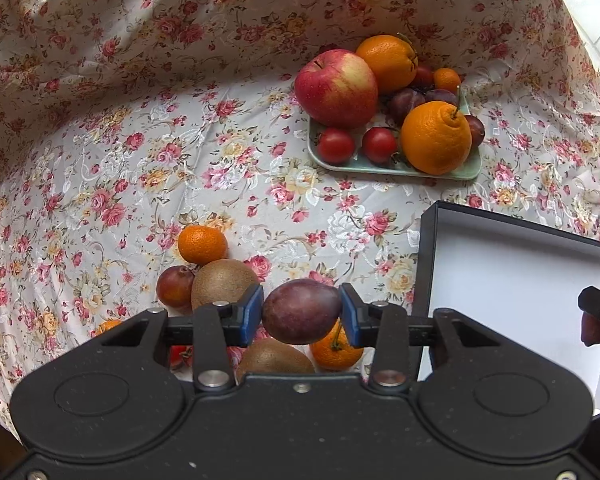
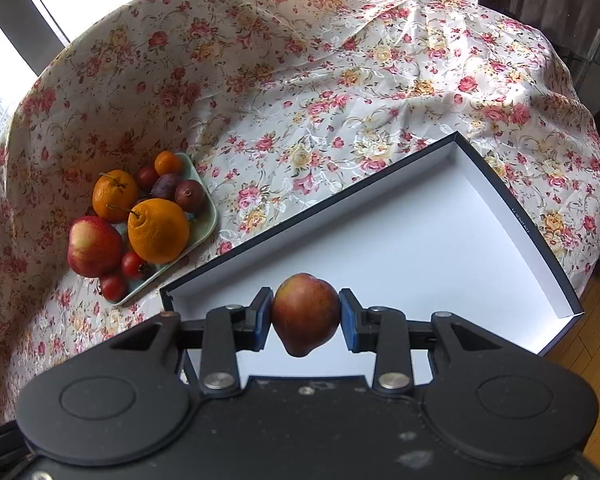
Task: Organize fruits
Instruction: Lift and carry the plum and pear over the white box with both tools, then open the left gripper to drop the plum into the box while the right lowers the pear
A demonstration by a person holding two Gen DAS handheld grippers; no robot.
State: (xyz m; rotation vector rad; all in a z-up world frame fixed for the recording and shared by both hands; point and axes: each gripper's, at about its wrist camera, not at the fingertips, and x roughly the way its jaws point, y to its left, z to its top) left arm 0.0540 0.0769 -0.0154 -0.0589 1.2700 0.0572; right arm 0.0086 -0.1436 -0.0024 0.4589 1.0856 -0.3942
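Box point(image 2: 400, 240) is empty. Left gripper point(image 1: 301, 312) pinches a plum point(image 1: 300, 310); right gripper point(image 2: 305, 316) pinches a reddish fruit point(image 2: 305, 312), possibly a plum. Loose fruit point(image 1: 202, 244) remains on the tabletop point(image 1: 140, 160).

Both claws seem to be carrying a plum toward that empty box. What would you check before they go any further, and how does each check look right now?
1. Left gripper clamped on its dark plum: ok, both blue pads press its sides.
2. Right gripper clamped on its reddish plum: ok, held at its sides.
3. White box empty: ok, nothing lies inside.
4. Right plum over the box: ok, white floor shows behind it.
5. Left plum over the box: not ok, it hangs above the kiwi and mandarin, beside the box wall.
6. Grippers clear of each other: cannot tell.
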